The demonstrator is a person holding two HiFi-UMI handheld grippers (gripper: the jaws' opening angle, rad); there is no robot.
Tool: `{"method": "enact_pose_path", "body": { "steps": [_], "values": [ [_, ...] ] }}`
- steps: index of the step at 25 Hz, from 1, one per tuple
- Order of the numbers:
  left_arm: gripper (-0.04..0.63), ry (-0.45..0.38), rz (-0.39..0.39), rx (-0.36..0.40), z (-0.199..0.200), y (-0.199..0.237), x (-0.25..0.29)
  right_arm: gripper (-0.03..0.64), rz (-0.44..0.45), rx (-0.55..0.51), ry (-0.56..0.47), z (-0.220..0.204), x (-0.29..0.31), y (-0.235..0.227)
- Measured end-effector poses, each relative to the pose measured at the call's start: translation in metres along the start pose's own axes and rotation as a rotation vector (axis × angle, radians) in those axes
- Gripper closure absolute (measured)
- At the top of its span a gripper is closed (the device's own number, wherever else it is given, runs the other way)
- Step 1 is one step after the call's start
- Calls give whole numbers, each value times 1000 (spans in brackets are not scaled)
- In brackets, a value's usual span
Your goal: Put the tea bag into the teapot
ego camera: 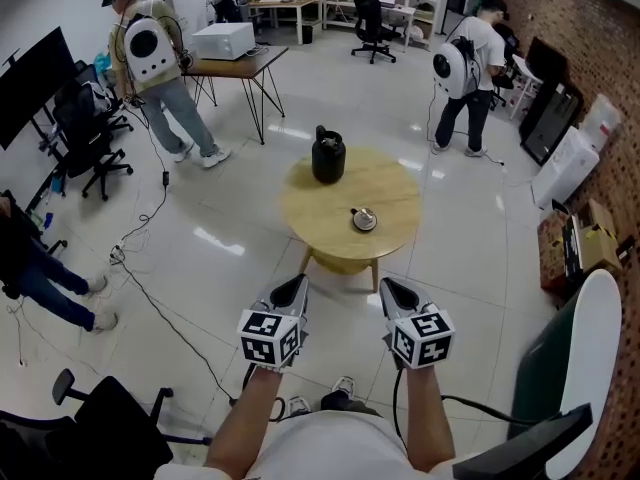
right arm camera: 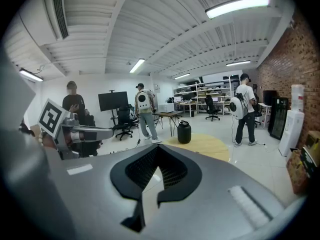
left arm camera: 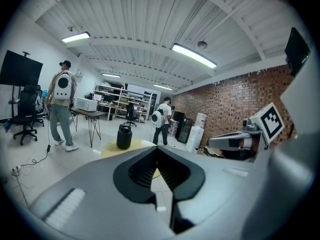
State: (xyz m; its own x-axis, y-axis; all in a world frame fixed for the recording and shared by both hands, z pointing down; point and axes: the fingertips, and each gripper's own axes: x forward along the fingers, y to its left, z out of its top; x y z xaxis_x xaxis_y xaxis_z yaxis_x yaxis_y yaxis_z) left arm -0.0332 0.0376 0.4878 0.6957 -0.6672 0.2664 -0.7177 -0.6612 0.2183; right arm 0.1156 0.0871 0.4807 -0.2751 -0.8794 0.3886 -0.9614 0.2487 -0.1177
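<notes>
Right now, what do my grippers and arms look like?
The left gripper and right gripper match: tapered grey shells with black ribbed jaw pads. Each carries a cube with black-and-white square markers. A black cable runs back beside the right forearm. The forearms are bare, and you wear a white top.

My left gripper (left arm camera: 158, 150) has its jaws closed together, tips meeting, with nothing between them. Just past the fingertips and a little to their left I see the black teapot (left arm camera: 124, 136) standing upright on the round wooden table (left arm camera: 112, 149). To the right of the fingers the right gripper (left arm camera: 220, 142) reaches in, its marker cube (left arm camera: 272, 121) behind it. Far beyond the tips a person (left arm camera: 161, 120) with a white backpack stands near the brick wall (left arm camera: 225, 104), and a second person (left arm camera: 60, 109) stands far left
</notes>
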Motion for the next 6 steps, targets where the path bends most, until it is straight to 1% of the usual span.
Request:
{"method": "enact_pose_path", "body": {
  "steps": [6],
  "values": [
    [583,-1,7,-2,-1,11,3,617,7,4,5,-3,11,3]
  ]
}}
